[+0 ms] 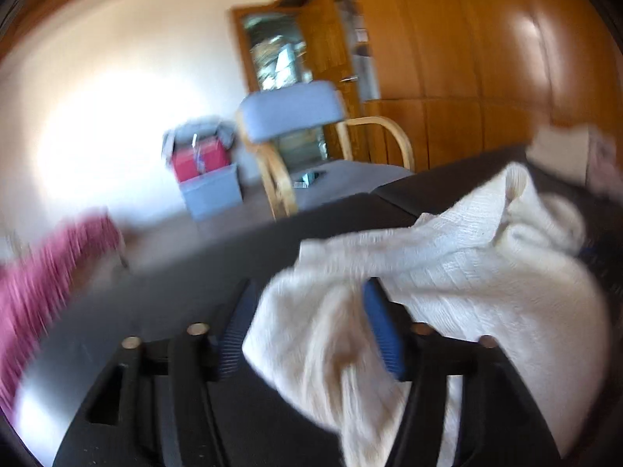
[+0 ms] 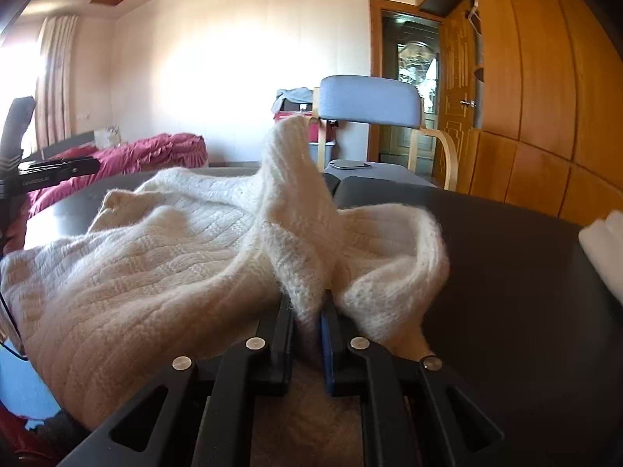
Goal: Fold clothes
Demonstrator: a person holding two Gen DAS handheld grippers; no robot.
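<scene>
Jaws of right gripper pinched narrow on a raised fold of cream knit sweater heaped on dark table; left gripper spread wider, blurred, sweater draped between its fingers, grip uncertain.

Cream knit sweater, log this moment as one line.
cream knit sweater on black table | right claw shut on it | left claw: fabric between fingers

Sunlight washes the white wall at centre, a blue-backed wooden armchair stands mid-frame, a wooden wardrobe fills the right, a curtain hangs upper left.
</scene>
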